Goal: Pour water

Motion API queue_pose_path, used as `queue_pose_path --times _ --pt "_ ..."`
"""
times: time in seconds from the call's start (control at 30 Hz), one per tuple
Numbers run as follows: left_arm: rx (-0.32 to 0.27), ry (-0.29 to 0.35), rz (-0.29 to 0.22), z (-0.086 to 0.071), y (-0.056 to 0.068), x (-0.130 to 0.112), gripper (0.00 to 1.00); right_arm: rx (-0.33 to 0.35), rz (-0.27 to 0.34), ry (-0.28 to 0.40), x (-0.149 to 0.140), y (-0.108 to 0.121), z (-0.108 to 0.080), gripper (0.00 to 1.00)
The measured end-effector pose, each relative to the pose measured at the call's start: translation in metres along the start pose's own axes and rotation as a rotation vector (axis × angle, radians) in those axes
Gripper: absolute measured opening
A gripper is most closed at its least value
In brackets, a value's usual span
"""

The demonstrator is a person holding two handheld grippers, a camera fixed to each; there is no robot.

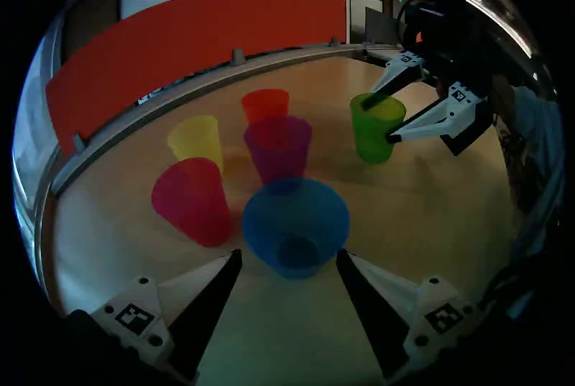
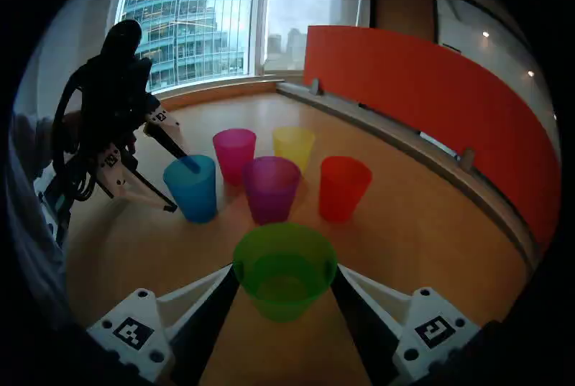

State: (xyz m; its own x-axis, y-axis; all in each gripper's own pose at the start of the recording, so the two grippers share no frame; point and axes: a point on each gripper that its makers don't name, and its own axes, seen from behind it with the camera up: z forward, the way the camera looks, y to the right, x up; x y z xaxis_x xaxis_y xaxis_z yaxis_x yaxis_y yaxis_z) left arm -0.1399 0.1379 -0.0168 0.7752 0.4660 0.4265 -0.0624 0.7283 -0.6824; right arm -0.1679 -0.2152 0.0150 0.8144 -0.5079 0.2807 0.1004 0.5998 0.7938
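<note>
In the left gripper view we take the purple cup [image 1: 278, 145] as our marker. The blue cup [image 1: 295, 228] stands upright on the table [image 1: 431, 206] just on the near side of it, between the two fingers of the left gripper [image 1: 287, 260]. Those fingers are spread. One seems to meet the cup's wall, while a sliver of table shows beside the other, so we judge it not yet clamped. Beyond the purple cup is an orange cup [image 1: 264, 104]. A yellow cup [image 1: 195, 140] and a pink cup [image 1: 192, 199] lie to its picture-left. Well off to its picture-right is the green cup [image 1: 375, 127], straddled by the right gripper [image 1: 379, 121], one finger on each side of it.

In the right gripper view the green cup sits on the near side of the purple cup, with both fingertips right up against its walls. We cannot tell whether they press. The blue cup is to picture-left of the purple cup, with the left gripper's fingers either side of it.

We cannot make out water in either cup. We judge these cups to be thin, smooth plastic that is light and easily squashed. A hold on the mid-wall, a little under the flared rim, should be gentle enough not to buckle the cup or spill on tipping.
</note>
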Motion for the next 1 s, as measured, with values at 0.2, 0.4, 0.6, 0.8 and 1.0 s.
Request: queue_pose_path --times 0.2,0.4,0.6,0.8,1.0 --pt "0.019 0.007 -0.006 -0.010 -0.002 -0.006 0.98 0.007 -0.003 -0.014 -0.007 -0.004 0.005 0.91" --pt "0.032 0.019 -0.015 -0.020 -0.004 -0.008 0.98 0.009 0.003 -0.016 -0.011 -0.006 0.007 0.91" --pt "0.039 0.024 -0.028 -0.025 -0.006 -0.010 0.98 0.007 0.014 -0.013 -0.012 -0.005 0.007 0.90" --pt "0.041 0.027 -0.036 -0.027 -0.007 -0.010 0.98 0.005 0.016 -0.016 -0.016 -0.006 0.004 0.91" --pt "0.040 0.032 -0.037 -0.027 -0.006 -0.009 0.98 0.000 0.024 -0.017 -0.019 -0.005 0.002 0.92"
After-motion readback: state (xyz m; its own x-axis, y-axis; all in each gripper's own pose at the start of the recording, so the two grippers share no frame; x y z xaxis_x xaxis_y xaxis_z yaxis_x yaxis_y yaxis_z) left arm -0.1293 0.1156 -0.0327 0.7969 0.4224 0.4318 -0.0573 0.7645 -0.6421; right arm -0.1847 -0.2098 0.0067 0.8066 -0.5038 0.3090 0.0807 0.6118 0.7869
